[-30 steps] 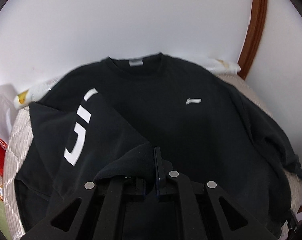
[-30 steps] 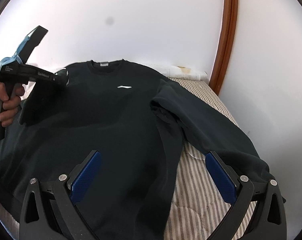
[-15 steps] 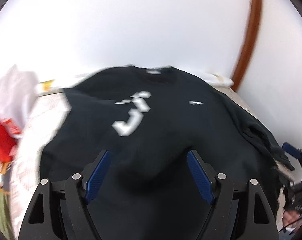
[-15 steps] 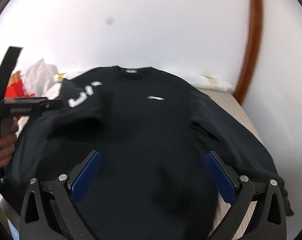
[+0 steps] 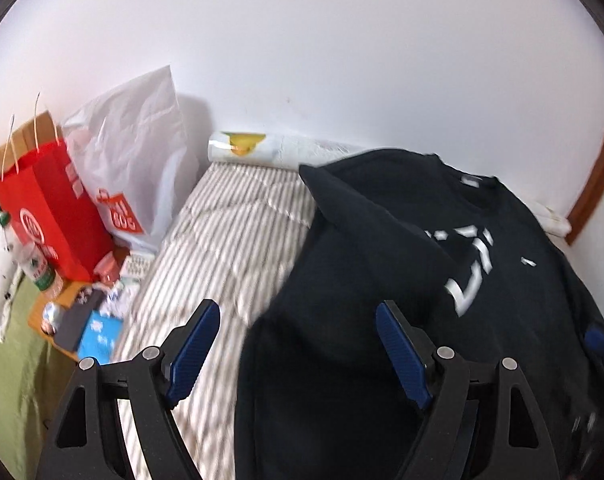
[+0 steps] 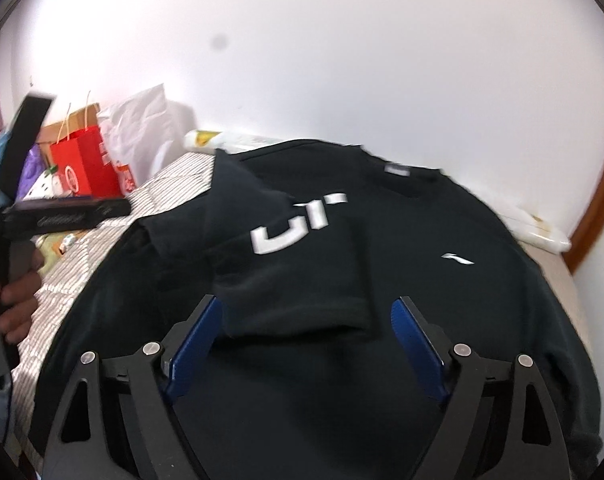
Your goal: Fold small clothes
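Note:
A black sweatshirt lies flat on the striped bed. Its left sleeve, with white lettering, is folded across the chest. In the left wrist view the sweatshirt fills the right half. My left gripper is open and empty over the sweatshirt's left edge; it also shows from the side in the right wrist view, held by a hand. My right gripper is open and empty, just above the folded sleeve's cuff.
A red paper bag and a white plastic bag stand left of the bed, above a cluttered small table. A rolled white item lies along the wall. A brown door frame stands at the right.
My left gripper let go of the sleeve, opened and swung out to the left. The sleeve now lies across the chest. My right gripper moved left over the cuff.

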Tool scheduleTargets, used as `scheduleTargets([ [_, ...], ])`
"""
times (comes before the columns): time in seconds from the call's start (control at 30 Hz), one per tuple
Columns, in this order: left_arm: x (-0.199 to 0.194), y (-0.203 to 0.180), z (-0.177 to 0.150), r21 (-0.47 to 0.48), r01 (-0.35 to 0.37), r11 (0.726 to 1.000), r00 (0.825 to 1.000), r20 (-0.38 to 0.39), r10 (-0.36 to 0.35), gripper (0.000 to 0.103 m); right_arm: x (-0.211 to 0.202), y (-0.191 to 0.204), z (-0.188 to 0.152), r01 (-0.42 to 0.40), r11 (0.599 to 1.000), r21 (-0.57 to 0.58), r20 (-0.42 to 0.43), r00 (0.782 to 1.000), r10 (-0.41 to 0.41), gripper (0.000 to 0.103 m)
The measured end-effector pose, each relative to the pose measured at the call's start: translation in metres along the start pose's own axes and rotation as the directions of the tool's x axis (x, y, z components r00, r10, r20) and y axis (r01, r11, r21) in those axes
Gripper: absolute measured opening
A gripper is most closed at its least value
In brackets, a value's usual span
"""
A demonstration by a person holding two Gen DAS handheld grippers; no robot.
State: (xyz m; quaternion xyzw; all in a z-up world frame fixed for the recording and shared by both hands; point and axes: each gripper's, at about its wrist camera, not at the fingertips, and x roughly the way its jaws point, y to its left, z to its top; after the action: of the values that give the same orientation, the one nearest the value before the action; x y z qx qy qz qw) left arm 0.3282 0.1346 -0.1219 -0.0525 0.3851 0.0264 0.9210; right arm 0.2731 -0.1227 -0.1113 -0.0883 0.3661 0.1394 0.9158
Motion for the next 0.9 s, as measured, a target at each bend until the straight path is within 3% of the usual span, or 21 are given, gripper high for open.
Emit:
scheduleTargets([
  [0.13,0.019,-0.005,0.014,0.021,-0.026,0.999,0.999,0.036,0.026,0.079,0.024,0.023,0.005,-0.060,0.998,-0.019,-0.022,0.998,0.060,0.086],
  [0.3,0.041,0.007,0.002,-0.035,0.048,0.998,0.999,0.001,-0.048,0.079,0.061,0.050,0.002,-0.108,0.993,-0.047,-0.090,0.991,0.103,0.086],
  [0.5,0.055,0.021,-0.007,-0.080,0.074,0.994,0.997,-0.030,-0.077,0.079,0.096,0.070,-0.006,-0.147,0.988,-0.058,-0.166,0.977,0.135,0.086],
  [0.6,0.065,0.026,-0.012,-0.117,0.103,0.988,0.993,-0.051,-0.109,0.079,0.112,0.079,-0.008,-0.128,0.989,-0.076,-0.198,0.974,0.111,0.086],
  [0.67,0.071,0.025,-0.015,-0.109,0.073,0.991,0.994,-0.071,-0.081,0.079,0.118,0.085,-0.009,-0.096,0.989,-0.112,-0.193,0.978,0.073,0.086],
  [0.7,0.073,0.024,-0.017,-0.100,0.056,0.993,0.995,-0.078,-0.064,0.079,0.119,0.086,-0.010,-0.092,0.988,-0.120,-0.188,0.980,0.068,0.082],
  [0.9,0.087,0.019,-0.024,-0.077,0.015,0.997,0.993,-0.119,-0.024,0.079,0.103,0.066,-0.004,-0.112,0.988,-0.107,-0.144,0.985,0.096,0.014],
])
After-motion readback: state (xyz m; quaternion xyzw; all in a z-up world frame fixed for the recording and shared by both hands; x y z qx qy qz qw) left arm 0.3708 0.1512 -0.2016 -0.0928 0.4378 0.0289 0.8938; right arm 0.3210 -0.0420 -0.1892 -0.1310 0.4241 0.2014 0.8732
